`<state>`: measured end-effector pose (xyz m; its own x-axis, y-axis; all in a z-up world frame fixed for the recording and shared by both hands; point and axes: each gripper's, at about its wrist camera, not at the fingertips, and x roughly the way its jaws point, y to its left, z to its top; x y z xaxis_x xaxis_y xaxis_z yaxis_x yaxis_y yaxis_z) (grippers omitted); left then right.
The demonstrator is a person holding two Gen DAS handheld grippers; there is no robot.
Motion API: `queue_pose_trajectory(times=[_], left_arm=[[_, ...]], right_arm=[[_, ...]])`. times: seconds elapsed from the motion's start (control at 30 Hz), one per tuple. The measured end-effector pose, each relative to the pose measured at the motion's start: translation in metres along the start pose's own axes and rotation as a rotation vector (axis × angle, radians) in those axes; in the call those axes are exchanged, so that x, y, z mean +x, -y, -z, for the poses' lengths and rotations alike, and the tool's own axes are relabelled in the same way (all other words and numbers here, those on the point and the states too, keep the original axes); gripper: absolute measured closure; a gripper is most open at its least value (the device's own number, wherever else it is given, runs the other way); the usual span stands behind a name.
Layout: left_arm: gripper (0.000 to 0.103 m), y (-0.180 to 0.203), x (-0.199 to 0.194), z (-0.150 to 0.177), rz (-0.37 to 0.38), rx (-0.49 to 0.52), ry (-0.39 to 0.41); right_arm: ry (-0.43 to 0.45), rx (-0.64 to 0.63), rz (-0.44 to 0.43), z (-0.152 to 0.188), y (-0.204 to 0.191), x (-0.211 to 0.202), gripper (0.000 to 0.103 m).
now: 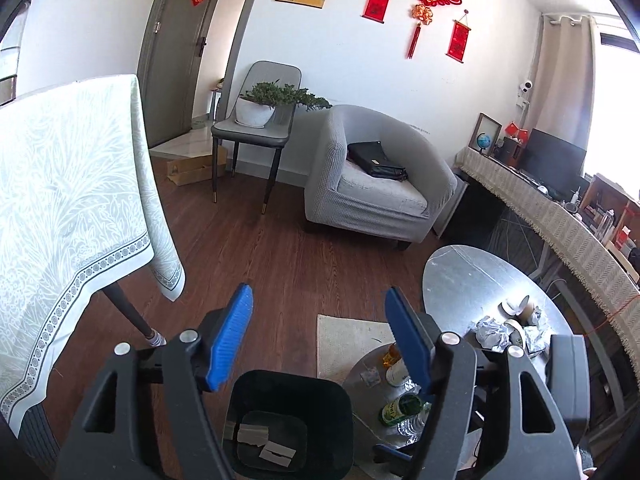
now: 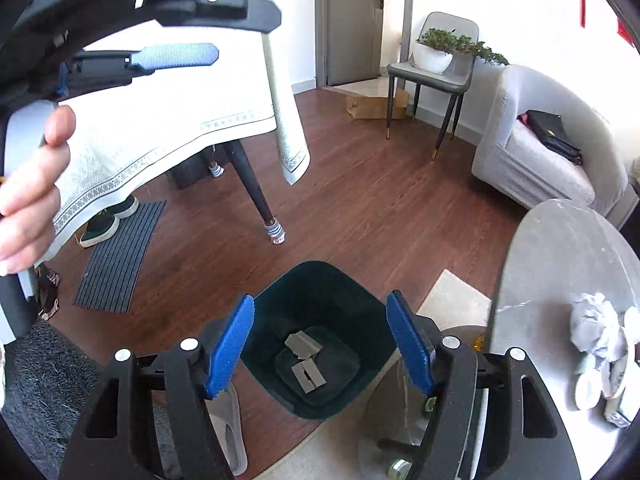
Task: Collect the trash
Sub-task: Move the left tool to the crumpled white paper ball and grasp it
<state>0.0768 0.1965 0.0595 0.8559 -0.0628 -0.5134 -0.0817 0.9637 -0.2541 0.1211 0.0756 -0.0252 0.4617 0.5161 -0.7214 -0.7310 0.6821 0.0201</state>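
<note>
both claws empty above the bin

the left gripper point(image 1: 318, 334) stood with its blue pads wide apart and nothing between them; the right gripper point(image 2: 320, 340) was parted too, also empty. the dark green trash bin point(image 2: 320, 304) sat on the wood floor beside the round grey table point(image 1: 460, 276), with two grey cardboard scraps point(image 2: 306, 360) lying on its bottom. crumpled paper and paper cups point(image 1: 508, 328) crowded the table's near right edge. only the left view showed the bottles point(image 1: 400, 404) on a lower round surface beside the bin, plus the wall calendar and red hangings, whose writing was too small to read. only the right view showed a hand point(image 2: 32, 184) on the other gripper, whose body bore blurred white lettering that i could not read for sure.
</note>
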Motion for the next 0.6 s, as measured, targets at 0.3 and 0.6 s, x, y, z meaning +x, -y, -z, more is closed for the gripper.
queue_pose_trajectory(times=[0.3,0.6], left_arm=[[0.024,0.054,0.036,0.010,0.078,0.047,-0.051],[0.018,0.114,0.078,0.034,0.162,0.126,-0.127]], right_arm=[[0.075,0.113,0.092,0.015,0.065,-0.055,0.036],[0.113,0.242,0.178,0.044,0.134,-0.099,0.036]])
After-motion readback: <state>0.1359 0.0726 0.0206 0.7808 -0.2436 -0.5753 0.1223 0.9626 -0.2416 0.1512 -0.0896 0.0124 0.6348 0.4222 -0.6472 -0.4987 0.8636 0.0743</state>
